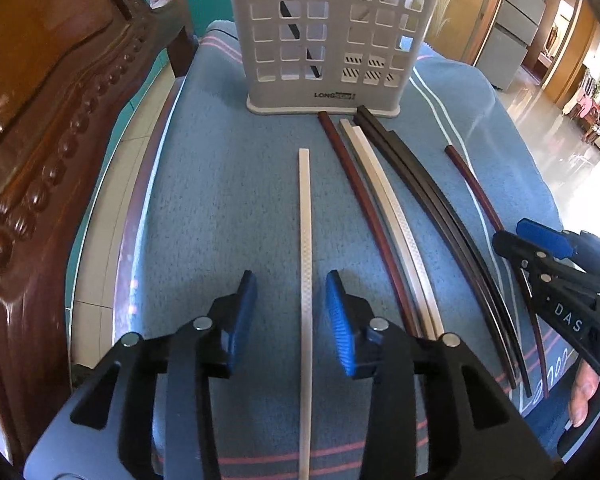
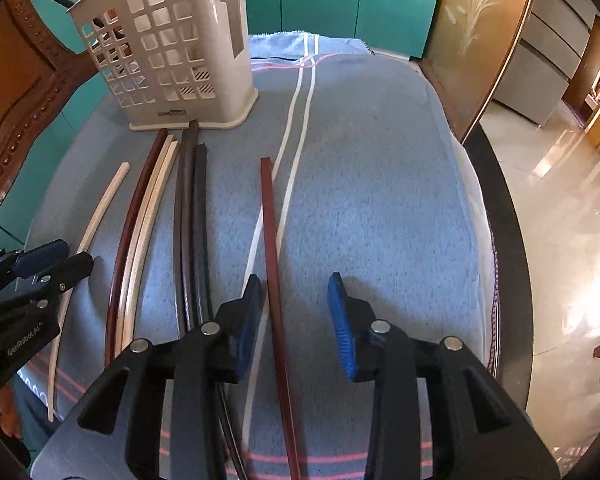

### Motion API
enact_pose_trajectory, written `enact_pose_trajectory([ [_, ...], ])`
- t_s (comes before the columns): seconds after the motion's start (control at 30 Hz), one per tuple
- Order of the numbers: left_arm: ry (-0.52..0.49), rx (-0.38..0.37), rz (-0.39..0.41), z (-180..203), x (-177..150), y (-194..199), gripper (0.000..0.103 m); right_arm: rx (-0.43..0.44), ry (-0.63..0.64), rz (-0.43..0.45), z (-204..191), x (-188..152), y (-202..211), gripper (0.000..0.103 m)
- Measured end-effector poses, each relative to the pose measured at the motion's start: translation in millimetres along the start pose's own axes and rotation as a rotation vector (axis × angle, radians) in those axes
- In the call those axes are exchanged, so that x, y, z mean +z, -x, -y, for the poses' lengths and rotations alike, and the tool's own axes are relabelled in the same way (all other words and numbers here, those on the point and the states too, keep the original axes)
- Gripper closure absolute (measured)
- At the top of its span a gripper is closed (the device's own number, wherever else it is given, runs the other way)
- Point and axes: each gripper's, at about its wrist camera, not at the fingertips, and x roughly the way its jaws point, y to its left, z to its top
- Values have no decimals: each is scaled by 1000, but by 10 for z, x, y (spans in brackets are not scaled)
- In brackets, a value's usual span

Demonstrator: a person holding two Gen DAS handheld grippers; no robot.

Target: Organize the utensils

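Several chopsticks lie lengthwise on a blue towel (image 1: 228, 200). A white chopstick (image 1: 305, 240) lies alone between the open jaws of my left gripper (image 1: 292, 296). A red-brown chopstick (image 2: 274, 256) lies between the open jaws of my right gripper (image 2: 296, 300), close to its left finger. The right gripper also shows in the left wrist view (image 1: 540, 248), over that red-brown chopstick (image 1: 472, 184). Between them lie a red-brown one (image 1: 364, 216), two white ones (image 1: 384, 200) and two dark ones (image 1: 424, 192). A grey perforated utensil holder (image 1: 324, 36) stands behind, with a dark chopstick (image 1: 288, 20) inside.
A carved wooden chair (image 1: 40, 140) stands close on the left. The towel's right edge (image 2: 472, 184) drops to a dark round table rim, with shiny floor beyond. A teal wall (image 2: 340, 0) is behind the holder (image 2: 172, 48).
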Motion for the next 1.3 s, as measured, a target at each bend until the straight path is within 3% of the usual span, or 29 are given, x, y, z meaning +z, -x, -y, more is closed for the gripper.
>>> enact_pose_trajectory([
  [0.37,-3,20,-9,-23,112,-82,50,-19,14,12,-29,74,-63,64],
  [0.53,16,27,-7,-96,106,-128,39,-17,11,21,-21,118,-84,60],
  [0.87,26,28,5,-150,63,-115,36,-19,2,29,-41,151,-125,52],
  [1.3,15,26,-6,-112,144,-164,33,-9,20,40,-36,116,-114,51],
])
